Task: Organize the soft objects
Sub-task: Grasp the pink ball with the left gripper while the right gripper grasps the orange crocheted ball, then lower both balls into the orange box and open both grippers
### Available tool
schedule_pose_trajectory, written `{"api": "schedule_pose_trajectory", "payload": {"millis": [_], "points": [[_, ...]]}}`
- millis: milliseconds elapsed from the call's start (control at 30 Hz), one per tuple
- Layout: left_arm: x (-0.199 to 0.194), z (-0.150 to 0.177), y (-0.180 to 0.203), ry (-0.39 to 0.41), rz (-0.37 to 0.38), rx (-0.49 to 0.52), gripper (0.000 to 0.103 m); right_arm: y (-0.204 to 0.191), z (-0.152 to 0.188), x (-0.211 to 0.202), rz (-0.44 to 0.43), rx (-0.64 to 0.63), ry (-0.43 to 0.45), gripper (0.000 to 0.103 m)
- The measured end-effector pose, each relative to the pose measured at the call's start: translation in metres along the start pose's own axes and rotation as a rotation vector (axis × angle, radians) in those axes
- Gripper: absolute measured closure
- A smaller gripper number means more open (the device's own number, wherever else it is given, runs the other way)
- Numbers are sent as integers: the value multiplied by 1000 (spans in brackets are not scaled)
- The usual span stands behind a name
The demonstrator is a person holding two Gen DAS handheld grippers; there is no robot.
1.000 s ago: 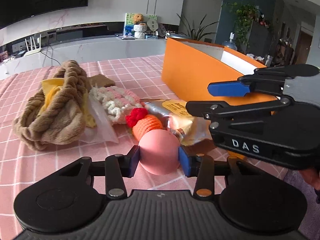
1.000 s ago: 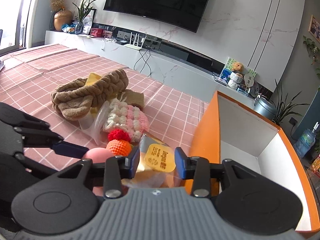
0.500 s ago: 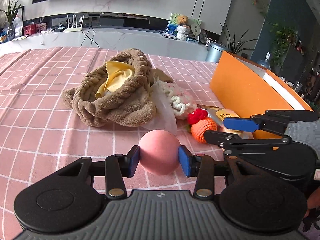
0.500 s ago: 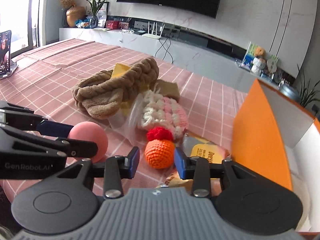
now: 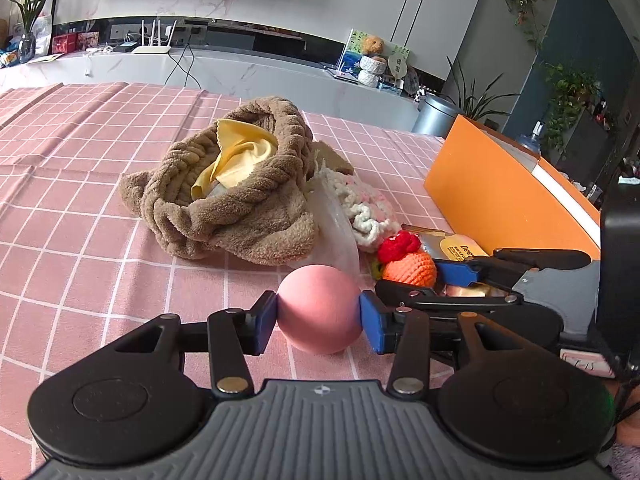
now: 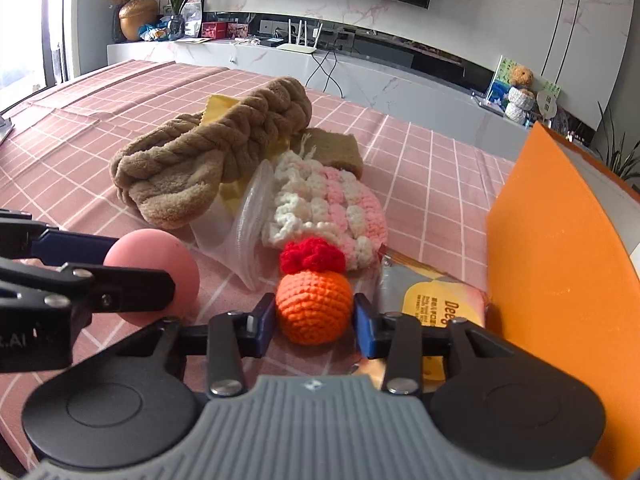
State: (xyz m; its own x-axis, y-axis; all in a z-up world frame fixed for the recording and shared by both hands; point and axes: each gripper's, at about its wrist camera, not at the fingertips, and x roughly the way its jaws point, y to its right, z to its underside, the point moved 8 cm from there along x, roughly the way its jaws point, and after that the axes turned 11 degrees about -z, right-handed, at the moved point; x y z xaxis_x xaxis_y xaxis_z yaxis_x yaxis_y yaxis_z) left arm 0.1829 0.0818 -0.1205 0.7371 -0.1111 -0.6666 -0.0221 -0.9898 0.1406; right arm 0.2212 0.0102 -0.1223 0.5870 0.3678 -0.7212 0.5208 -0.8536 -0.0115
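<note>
Leftmost, the left gripper (image 5: 318, 322) has the pink ball (image 5: 319, 307) between its blue pads, touching both; its jaws are opening, so the hold looks about to be released near the table's front edge. Just beside it, the right gripper (image 6: 314, 318) brackets the orange crochet ball (image 6: 314, 306), pads against its sides, apparently clenched. That ball lies straight ahead between the fingers, and the orange box (image 6: 560, 264) stands to its right, nearer the right hand. Behind, a brown braided headband (image 5: 236, 184) rests mid-table on the pink checked tablecloth (image 5: 80, 208); beyond is a living room.
</note>
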Motion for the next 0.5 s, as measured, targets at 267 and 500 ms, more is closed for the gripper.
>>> {"api": "schedule_pose_trajectory", "payload": {"millis": [267, 500], "points": [[1, 1, 1, 0, 0, -18, 52, -2, -4, -21, -6, -7, 35, 63], [-4, 1, 7, 15, -27, 5, 55, -4, -17, -62, -12, -22, 113, 63]]}}
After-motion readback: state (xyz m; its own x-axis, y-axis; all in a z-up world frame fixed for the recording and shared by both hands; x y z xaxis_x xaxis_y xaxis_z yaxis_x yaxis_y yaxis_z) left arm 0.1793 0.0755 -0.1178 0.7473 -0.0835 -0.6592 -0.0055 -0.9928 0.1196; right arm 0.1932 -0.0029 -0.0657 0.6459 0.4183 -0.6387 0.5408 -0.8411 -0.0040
